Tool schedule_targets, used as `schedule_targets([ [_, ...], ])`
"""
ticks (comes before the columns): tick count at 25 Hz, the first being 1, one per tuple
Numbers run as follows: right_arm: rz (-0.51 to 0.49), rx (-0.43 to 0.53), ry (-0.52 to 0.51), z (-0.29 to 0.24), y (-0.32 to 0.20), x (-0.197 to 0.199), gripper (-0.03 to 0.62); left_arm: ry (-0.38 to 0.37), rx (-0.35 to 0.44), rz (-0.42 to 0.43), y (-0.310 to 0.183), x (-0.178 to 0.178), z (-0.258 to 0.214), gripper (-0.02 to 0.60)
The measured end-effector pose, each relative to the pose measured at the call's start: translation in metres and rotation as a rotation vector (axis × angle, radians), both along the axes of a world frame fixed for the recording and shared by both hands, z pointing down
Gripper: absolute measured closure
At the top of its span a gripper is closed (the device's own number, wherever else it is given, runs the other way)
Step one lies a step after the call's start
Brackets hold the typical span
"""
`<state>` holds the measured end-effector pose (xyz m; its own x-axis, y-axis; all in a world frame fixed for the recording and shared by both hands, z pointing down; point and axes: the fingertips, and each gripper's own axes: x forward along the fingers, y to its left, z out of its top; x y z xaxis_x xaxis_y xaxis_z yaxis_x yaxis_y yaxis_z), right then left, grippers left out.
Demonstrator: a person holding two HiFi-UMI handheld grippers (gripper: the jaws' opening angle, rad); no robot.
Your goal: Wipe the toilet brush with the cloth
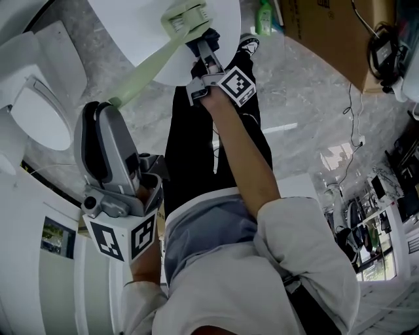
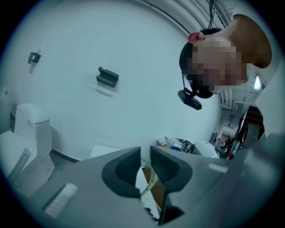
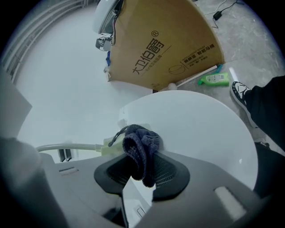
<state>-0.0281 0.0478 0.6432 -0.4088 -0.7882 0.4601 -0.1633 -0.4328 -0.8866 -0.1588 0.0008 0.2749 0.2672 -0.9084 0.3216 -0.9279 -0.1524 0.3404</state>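
Note:
The pale green toilet brush (image 1: pixel 147 62) slants from lower left up to its head (image 1: pixel 186 18) over a white round table (image 1: pixel 131 26). My left gripper (image 1: pixel 105 112) is shut on the lower end of the handle; the thin handle (image 2: pixel 147 187) shows between the nearly closed jaws. My right gripper (image 1: pixel 201 44) is shut on a dark blue cloth (image 1: pixel 200 36), pressed against the brush just below its head. In the right gripper view the bunched cloth (image 3: pixel 141 149) sits between the jaws and covers the brush's neck, while the handle (image 3: pixel 67 147) runs off to the left.
A white toilet (image 1: pixel 36 111) stands at the left, near the left gripper. A cardboard box (image 1: pixel 327 33) and a green bottle (image 1: pixel 264 16) lie beyond the table. The person's black trousers (image 1: pixel 190 144) and a shoe (image 1: pixel 249 42) are under the right arm. Cables run along the floor at the right.

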Motion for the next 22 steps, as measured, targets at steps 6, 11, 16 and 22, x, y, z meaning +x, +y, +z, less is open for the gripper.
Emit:
schedule_targets([
  [6,-0.041,0.015,-0.002,-0.011,0.001,-0.005,0.494,0.003,0.003,0.006,0.0,0.0,-0.001,0.581],
  [11,-0.048,0.011,-0.011,-0.018,0.001,-0.007,0.494,0.001,0.003,0.005,-0.001,-0.001,-0.001,0.581],
  [16,-0.061,0.009,-0.021,-0.027,0.004,-0.011,0.494,-0.001,0.007,0.0,-0.001,-0.002,-0.001,0.581],
  [22,-0.073,0.001,-0.038,-0.037,0.005,-0.013,0.494,0.009,0.008,-0.002,-0.007,-0.003,-0.001,0.581],
])
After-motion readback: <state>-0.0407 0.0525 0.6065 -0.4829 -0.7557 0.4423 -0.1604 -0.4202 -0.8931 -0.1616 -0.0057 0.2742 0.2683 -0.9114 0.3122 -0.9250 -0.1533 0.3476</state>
